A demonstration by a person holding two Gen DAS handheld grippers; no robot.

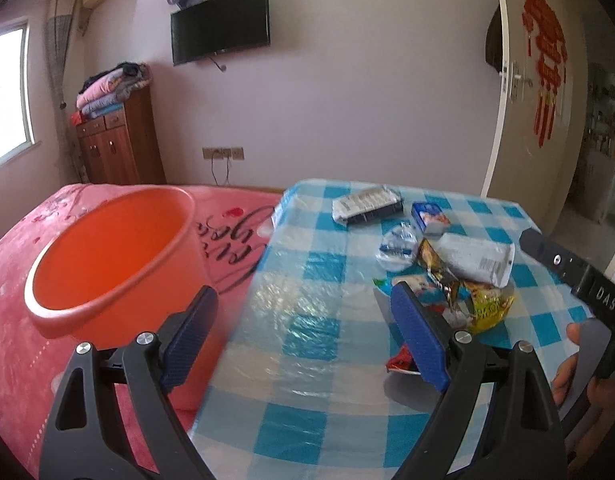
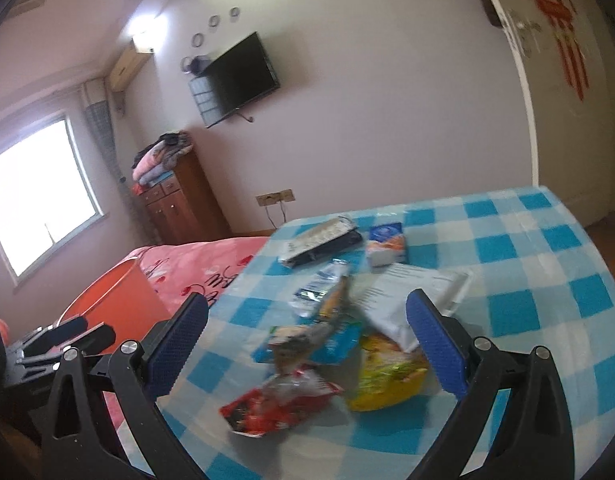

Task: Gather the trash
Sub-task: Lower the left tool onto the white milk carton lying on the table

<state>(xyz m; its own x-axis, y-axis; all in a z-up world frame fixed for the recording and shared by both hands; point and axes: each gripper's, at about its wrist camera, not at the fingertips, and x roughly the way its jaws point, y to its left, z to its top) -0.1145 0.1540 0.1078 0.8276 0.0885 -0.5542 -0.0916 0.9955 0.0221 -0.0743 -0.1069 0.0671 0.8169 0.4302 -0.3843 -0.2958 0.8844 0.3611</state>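
Checked tablecloth (image 2: 507,240) under wrappers (image 2: 307,360)

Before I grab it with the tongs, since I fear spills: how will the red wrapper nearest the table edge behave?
The red wrapper looks crinkled and torn open, so probably floppy and very light. Its glossy film may slip or crumple between pads. It lies flat, unlikely to roll.

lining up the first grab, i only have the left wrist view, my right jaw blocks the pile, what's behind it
Observer: A red wrapper lies nearest, fully visible from the right wrist view.
Operator: anything under the gold wrapper
Observer: A blue packet lies flat beneath it.
Operator: is the right gripper empty
Observer: Yes, the right gripper has open jaws with nothing between them, above the pile.
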